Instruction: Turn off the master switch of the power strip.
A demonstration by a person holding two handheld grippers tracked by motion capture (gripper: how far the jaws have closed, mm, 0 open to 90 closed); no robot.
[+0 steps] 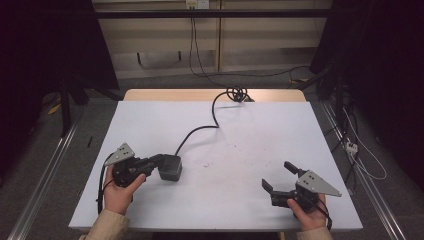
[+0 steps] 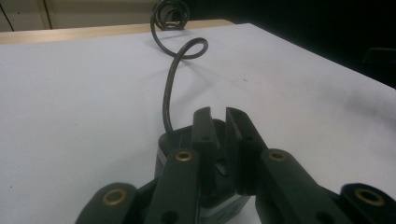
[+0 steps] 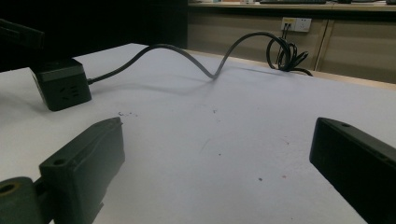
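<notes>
Now the left gripper (image 1: 159, 161) sits at about eight o'clock on the table (image 1: 250, 130), its jaws narrow, almost together, over the top of the black box (image 1: 170, 167). A cord (image 1: 200, 129) runs from the box toward twelve. At four o'clock, the right gripper (image 1: 280, 176) has wide jaws, holding nothing.

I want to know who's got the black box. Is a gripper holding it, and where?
The left gripper has its fingers nearly shut over the black socket cube's top; real grip can't be told. The right gripper holds nothing.

One socket cube (image 1: 169, 167) – one cable (image 1: 200, 129) – two hand-held grippers.
</notes>
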